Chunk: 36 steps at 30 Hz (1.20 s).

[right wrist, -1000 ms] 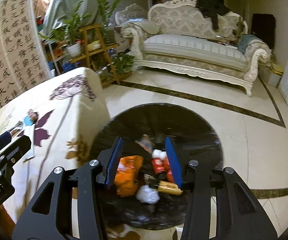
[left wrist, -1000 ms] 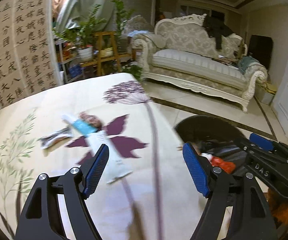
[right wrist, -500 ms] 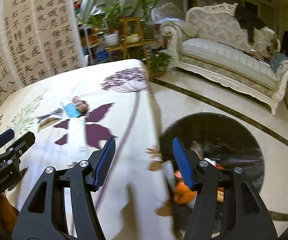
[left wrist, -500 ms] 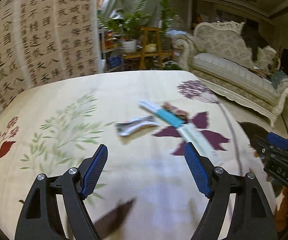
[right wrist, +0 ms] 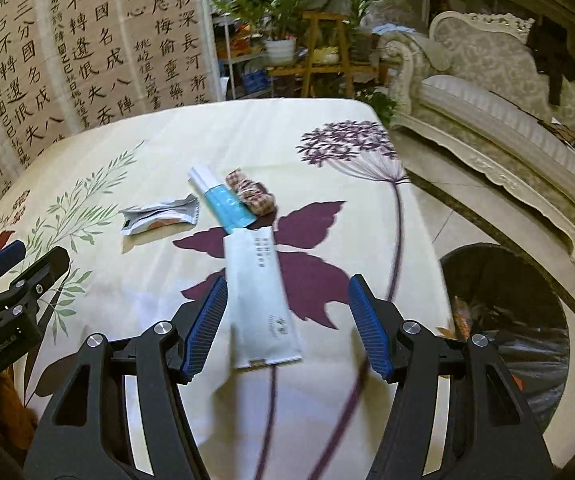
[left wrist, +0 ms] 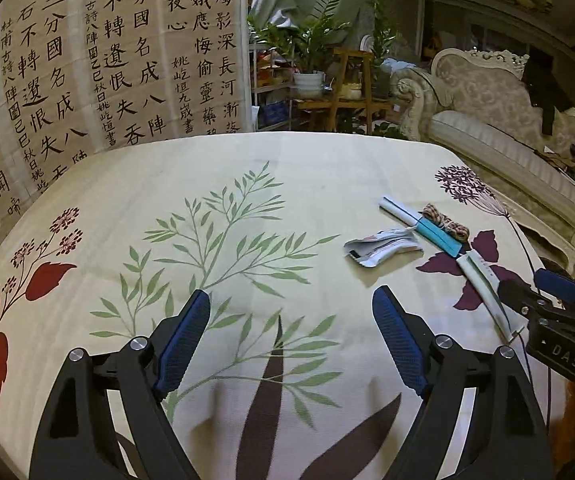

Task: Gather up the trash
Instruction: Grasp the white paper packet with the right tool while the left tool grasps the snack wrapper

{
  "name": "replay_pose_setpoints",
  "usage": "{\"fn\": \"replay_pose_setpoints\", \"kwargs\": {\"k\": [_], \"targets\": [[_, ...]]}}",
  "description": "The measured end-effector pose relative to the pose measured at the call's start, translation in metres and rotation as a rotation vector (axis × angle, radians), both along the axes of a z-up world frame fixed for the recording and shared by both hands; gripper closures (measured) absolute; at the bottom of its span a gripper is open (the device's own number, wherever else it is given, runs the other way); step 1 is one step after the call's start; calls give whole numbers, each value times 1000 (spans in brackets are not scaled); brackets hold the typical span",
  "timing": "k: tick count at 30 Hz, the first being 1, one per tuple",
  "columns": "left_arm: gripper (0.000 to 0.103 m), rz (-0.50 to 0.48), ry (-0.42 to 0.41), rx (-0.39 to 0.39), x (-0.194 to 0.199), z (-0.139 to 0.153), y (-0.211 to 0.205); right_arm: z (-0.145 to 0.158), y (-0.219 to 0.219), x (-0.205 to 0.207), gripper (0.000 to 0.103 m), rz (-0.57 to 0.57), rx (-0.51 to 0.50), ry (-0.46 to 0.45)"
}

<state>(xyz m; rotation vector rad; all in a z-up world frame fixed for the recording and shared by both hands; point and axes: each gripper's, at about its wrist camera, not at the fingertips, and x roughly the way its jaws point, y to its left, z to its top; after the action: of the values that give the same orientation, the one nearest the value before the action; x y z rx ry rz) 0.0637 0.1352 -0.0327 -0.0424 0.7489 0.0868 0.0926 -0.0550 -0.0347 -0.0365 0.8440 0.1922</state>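
A long white wrapper (right wrist: 261, 300) lies low in the centre of our right view on the floral tablecloth (right wrist: 159, 152), between our right gripper's (right wrist: 287, 322) wide-apart, empty fingers. Above it lie a blue packet (right wrist: 223, 202), a checked wrapper (right wrist: 251, 192) and a crumpled wrapper (right wrist: 159, 220). Our left gripper (left wrist: 291, 344) hangs wide open, holding nothing.

Wrappers (right wrist: 262, 292) on table (right wrist: 287, 136); bin (right wrist: 503, 320) on floor, right.

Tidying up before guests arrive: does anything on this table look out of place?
Yes. Four bits of litter lie on the floral tablecloth: a long white packet, a blue-and-white tube, a crumpled wrapper and a checked wrapper.
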Motion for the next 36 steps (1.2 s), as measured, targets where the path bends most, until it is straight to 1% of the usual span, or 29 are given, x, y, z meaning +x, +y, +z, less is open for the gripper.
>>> {"fn": "replay_pose_setpoints", "kwargs": {"k": [3,4,5,6,7,8,9,13,17,24,30,36], "targets": [[22,-10,4,-12,1,-1,1,-7,7,3,43,20,-30,30],[22,-16,4,-14,1,-1,1,-9,8,4,46,22,-38,37],[22,-23,5,-15,2,-1,1,-13,11,5,54,26,-52,51],[22,-29,5,-14,3,0,0,-12,11,4,54,26,-59,45],[22,-35,4,-14,3,0,0,-12,11,3,57,28,-61,45],[22,-41,4,-13,4,0,-1,-11,11,2,64,32,-65,44],[22,-49,4,-12,4,0,-2,-11,13,2,67,32,-69,41],[22,-73,8,-15,9,1,-6,-10,11,1,70,26,-64,36],[22,-103,6,-9,14,4,-13,-7,3,2,71,0,-41,24],[22,-175,22,50,34,0,-30,1,-11,9,70,-35,-11,2],[22,-208,46,87,55,-5,-39,0,-23,20,70,-56,11,4],[22,-229,61,84,74,-8,-43,-1,-31,36,70,-73,34,11]]}}
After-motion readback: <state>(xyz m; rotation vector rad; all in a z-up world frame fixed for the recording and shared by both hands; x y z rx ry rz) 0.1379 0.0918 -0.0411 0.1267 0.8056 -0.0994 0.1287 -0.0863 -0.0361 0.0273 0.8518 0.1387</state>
